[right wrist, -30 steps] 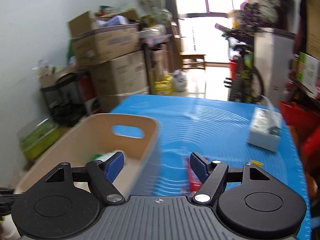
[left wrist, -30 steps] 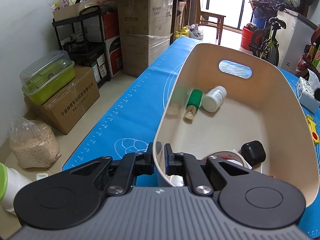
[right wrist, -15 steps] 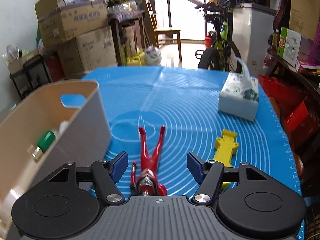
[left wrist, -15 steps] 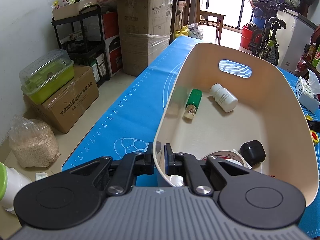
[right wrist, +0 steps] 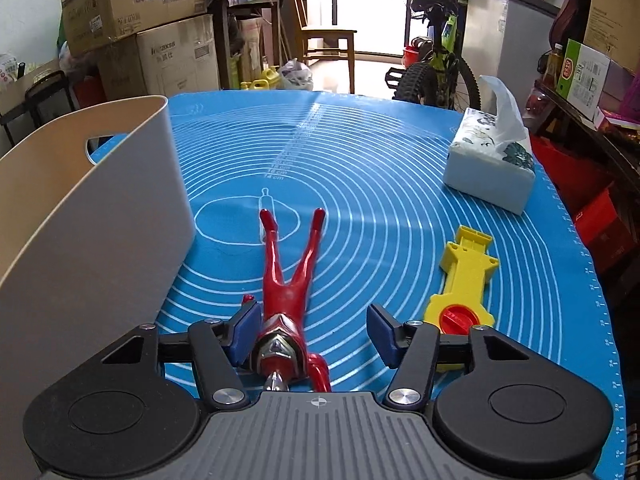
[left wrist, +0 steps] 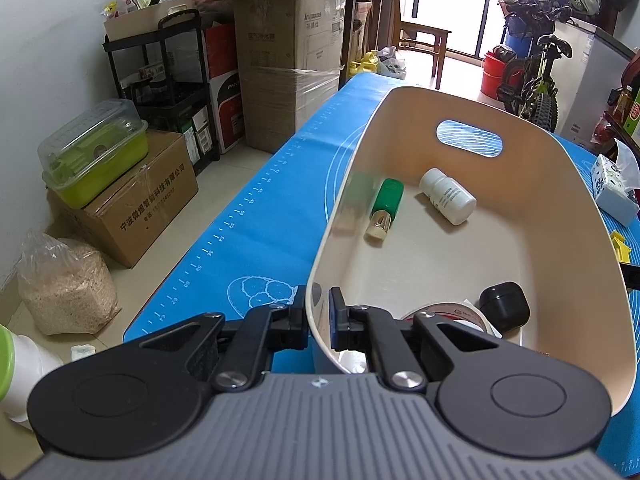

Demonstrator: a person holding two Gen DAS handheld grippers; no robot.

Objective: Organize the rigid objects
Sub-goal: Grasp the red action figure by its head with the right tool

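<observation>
My left gripper (left wrist: 318, 318) is shut on the near rim of a cream basket (left wrist: 560, 200). Inside lie a green bottle (left wrist: 386, 208), a white bottle (left wrist: 448, 196), a black round case (left wrist: 504, 306) and a tape roll (left wrist: 452, 314). In the right wrist view a red toy figure (right wrist: 288, 280) lies on the blue mat (right wrist: 380, 160), head toward me, just right of the basket (right wrist: 100, 220). My right gripper (right wrist: 314, 330) straddles its head and shoulders, jaws closing. The left pad is close beside the figure; the right pad stands well clear.
A yellow toy with a red disc (right wrist: 464, 280) lies right of the figure. A tissue box (right wrist: 488, 168) stands at the mat's far right. Cartons, a shelf rack and a bicycle crowd the floor beyond the table.
My right gripper swung from over the basket and dropped onto the red figure, its jaws narrowing. The white bottle rolled a little inside the basket. The left gripper stayed put.
</observation>
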